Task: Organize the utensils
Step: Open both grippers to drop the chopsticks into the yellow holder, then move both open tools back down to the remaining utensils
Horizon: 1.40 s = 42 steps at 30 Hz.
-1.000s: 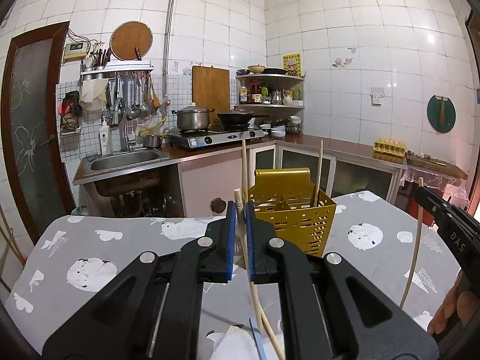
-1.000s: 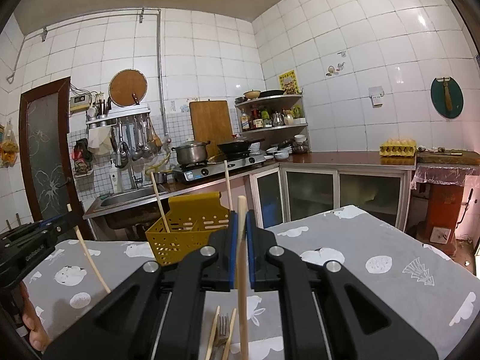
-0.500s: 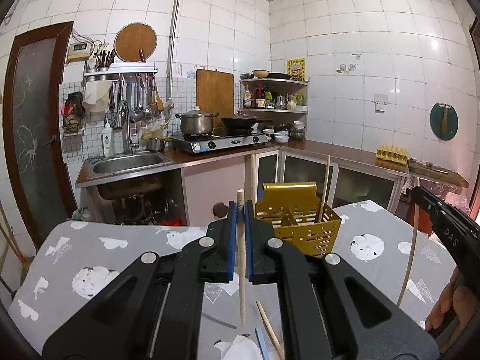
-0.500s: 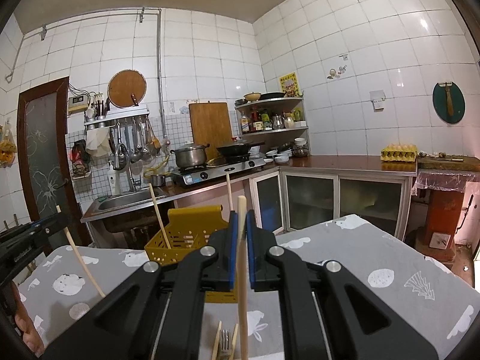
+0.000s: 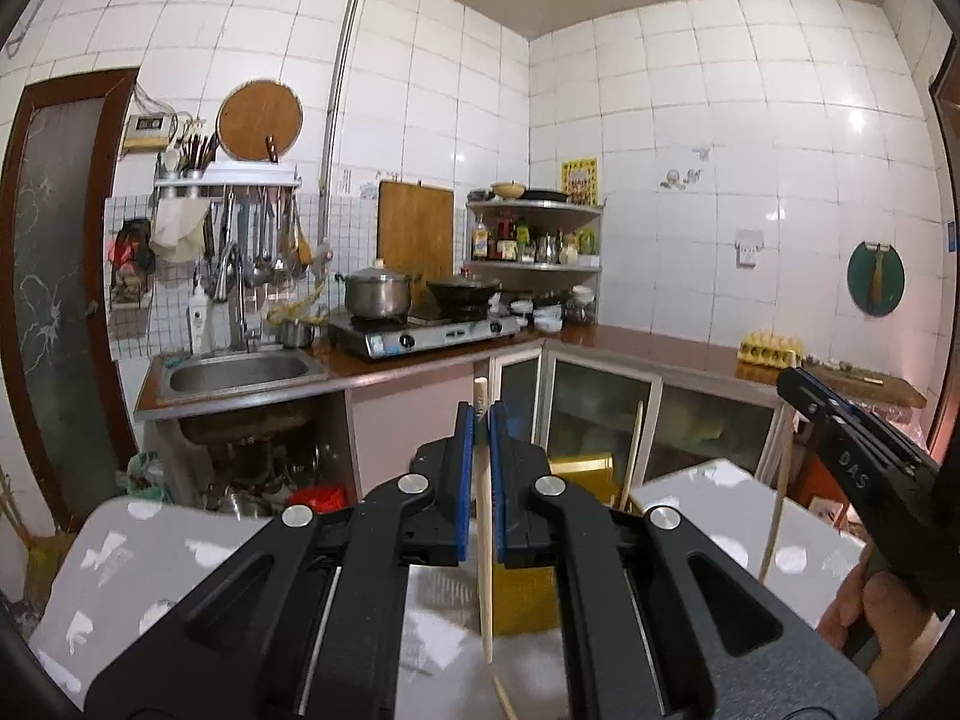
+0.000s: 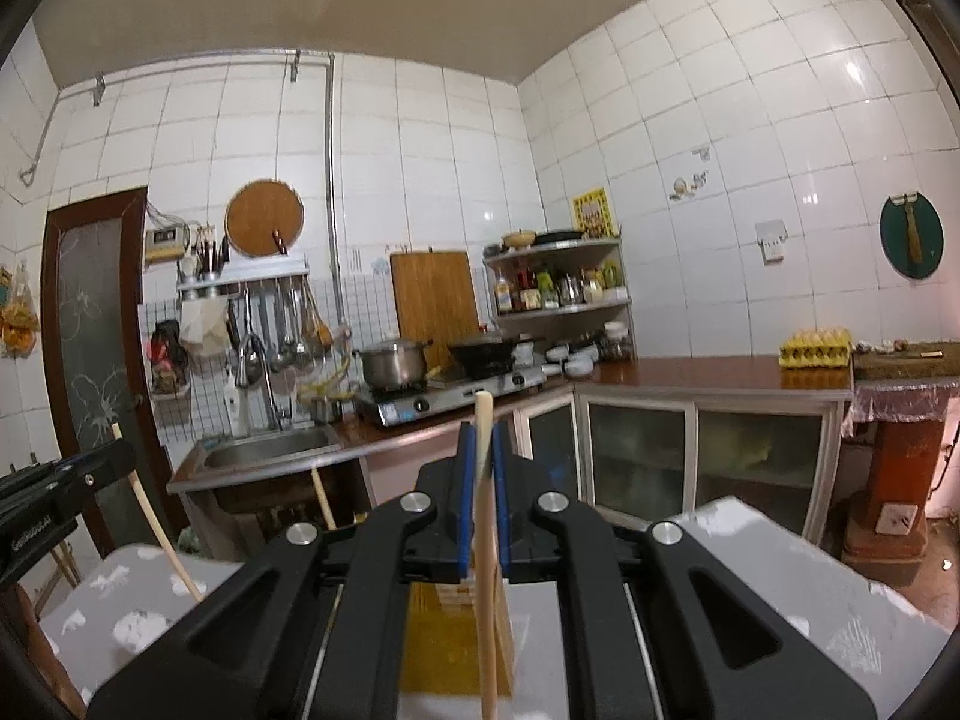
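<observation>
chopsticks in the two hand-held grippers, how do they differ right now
The left chopstick hangs nearly straight, its squarish top barely clearing the blue pads; the right chopstick has a rounded top standing higher above its pads. The left hand-held gripper views the yellow basket from its left, the right hand-held gripper from head-on. Both are pale wood, clamped upright, lifted off the table.

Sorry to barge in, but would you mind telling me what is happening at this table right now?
A person is sorting utensils with a handheld gripper in each hand. The left gripper is shut on one wooden chopstick, and the right gripper is shut on another chopstick. Both sticks hang upright above the grey patterned table, near the yellow utensil basket, which already holds a chopstick. Neither held stick is in the basket yet.
</observation>
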Motion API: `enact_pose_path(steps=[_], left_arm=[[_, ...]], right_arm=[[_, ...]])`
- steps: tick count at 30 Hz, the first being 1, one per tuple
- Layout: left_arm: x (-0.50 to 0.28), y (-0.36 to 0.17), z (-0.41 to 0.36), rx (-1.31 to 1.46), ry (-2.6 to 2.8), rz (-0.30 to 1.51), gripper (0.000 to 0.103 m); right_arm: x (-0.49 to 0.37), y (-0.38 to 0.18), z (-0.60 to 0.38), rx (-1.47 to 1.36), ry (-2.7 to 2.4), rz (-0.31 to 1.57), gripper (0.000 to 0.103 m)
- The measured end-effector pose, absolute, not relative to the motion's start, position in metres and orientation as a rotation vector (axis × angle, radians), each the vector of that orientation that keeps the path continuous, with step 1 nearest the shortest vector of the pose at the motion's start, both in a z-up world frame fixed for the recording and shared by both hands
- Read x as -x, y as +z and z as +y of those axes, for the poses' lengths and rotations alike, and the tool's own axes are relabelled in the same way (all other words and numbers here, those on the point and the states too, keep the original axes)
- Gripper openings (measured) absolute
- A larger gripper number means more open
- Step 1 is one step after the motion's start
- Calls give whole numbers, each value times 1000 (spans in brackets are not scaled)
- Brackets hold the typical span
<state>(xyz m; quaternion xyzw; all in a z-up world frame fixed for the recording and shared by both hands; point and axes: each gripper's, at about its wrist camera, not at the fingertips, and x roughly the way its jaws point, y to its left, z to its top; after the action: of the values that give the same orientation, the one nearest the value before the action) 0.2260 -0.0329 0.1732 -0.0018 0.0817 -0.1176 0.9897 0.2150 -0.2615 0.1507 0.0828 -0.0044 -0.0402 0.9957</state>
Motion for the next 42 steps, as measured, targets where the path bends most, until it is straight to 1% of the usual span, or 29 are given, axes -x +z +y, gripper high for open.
enact_pose_path(steps=[5,9,14,19,21,27,32,33,34,35,36,39,41,42], left_arm=[[-247,200,-42,14,-248,112,4],[-269,218,-51,27,-260,82,4],[-297,219,-67,9,-264,69,4],[-328,194,-75,-7,-260,111,4],[-340,175,-74,-2,-259,143,4],[-364,118,-71,0,-248,262,4],[-361,103,-57,29,-241,317,6],[-358,105,-55,28,-236,321,18],[-352,109,-52,23,-221,326,50],[-348,112,-50,21,-210,321,66],[-338,116,-45,28,-189,295,81],[-317,125,-32,30,-170,300,85],[-306,126,-22,47,-170,322,91],[-300,126,-17,54,-161,326,96]], right_arm=[[-245,173,-274,-211,-57,-59,6],[-272,180,-279,-237,-39,-80,6],[-306,181,-274,-225,-32,-94,6],[-334,168,-265,-209,-19,-92,6],[-341,157,-263,-198,-10,-76,6],[-354,119,-262,-157,-14,26,6],[-353,107,-263,-132,-4,145,8],[-350,107,-263,-123,-9,167,9],[-344,110,-263,-111,-24,183,24],[-338,111,-264,-107,-33,186,52],[-330,113,-265,-108,-38,185,62],[-303,116,-269,-100,-63,211,63],[-282,113,-274,-109,-85,238,63],[-273,110,-276,-120,-92,254,63]])
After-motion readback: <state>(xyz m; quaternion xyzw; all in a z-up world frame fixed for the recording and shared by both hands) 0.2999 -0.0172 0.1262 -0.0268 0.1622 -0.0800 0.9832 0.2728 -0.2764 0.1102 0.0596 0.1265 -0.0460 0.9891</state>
